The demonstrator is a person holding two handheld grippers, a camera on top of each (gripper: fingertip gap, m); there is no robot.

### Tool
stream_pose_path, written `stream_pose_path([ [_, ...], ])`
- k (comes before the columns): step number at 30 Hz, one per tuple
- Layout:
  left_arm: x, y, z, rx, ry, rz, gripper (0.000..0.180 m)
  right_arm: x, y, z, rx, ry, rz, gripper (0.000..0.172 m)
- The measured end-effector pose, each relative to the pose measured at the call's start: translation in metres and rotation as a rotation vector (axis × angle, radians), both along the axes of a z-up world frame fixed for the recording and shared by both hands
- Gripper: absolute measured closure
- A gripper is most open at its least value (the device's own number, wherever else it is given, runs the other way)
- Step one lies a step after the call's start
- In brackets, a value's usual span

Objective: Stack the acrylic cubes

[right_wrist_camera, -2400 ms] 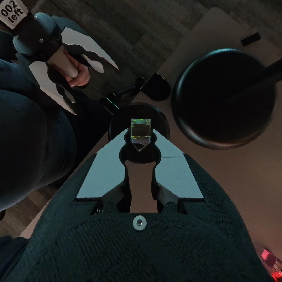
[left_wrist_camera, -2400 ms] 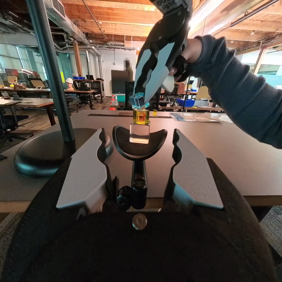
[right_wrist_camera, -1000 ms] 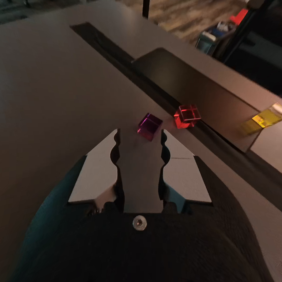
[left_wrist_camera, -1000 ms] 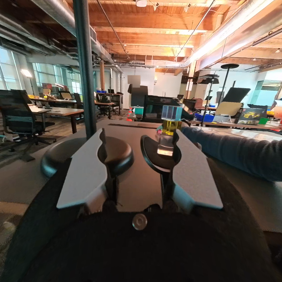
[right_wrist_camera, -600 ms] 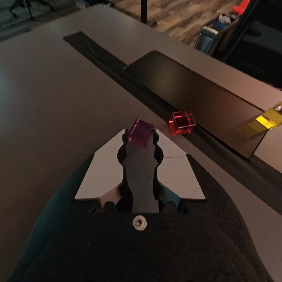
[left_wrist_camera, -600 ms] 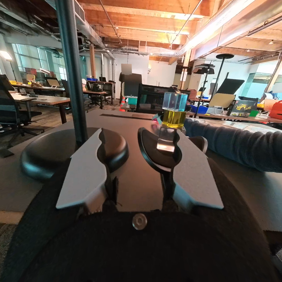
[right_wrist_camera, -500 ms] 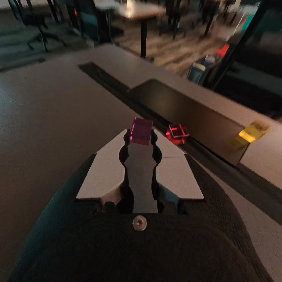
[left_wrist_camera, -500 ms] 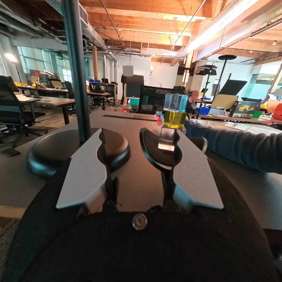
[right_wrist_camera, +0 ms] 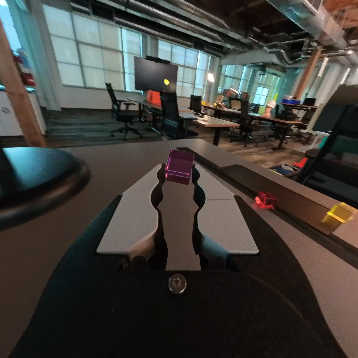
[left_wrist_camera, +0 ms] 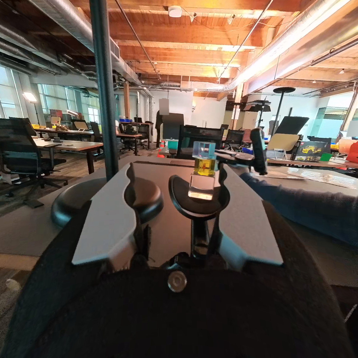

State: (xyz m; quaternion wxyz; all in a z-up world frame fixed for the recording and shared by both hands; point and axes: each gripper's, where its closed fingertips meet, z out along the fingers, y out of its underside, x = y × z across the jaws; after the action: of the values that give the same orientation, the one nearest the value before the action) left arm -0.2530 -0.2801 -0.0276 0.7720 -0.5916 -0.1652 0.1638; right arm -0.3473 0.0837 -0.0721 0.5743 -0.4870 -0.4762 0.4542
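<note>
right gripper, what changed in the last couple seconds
The right gripper let go of the blue cube atop the stack, swung to the table, closed on the purple cube and lifted it. The left gripper stayed open; the red cube stayed put.

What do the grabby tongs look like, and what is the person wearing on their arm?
Each of the tongs has two flat, pale grey fingers with wavy black inner edges, set on a black body with a fuzzy knitted-looking surface and one silver screw. Seen in the left wrist view, the person's arm wears a dark blue-grey knitted sleeve. No cables show.
</note>
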Motion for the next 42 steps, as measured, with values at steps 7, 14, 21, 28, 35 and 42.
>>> stream_pose_path([
  [7,0.017,0.008,0.003,-0.015,0.017,-0.026,0.094,0.027,-0.099,0.103,-0.077,0.111,0.440,0.146],
  [14,0.026,0.015,0.005,-0.036,0.030,-0.038,0.094,0.067,-0.227,0.113,0.081,-0.216,0.873,0.146],
  [21,0.029,0.018,0.003,-0.043,0.032,-0.039,0.094,0.078,-0.271,0.096,0.092,-0.363,0.996,0.146],
  [28,0.030,0.022,0.002,-0.052,0.035,-0.045,0.094,0.082,-0.282,0.080,0.140,-0.459,1.006,0.146],
  [35,0.030,0.022,0.000,-0.056,0.032,-0.046,0.094,0.080,-0.287,0.070,0.170,-0.498,1.000,0.146],
  [42,0.029,0.021,0.000,-0.054,0.031,-0.045,0.094,0.080,-0.288,0.068,0.181,-0.518,0.991,0.146],
])
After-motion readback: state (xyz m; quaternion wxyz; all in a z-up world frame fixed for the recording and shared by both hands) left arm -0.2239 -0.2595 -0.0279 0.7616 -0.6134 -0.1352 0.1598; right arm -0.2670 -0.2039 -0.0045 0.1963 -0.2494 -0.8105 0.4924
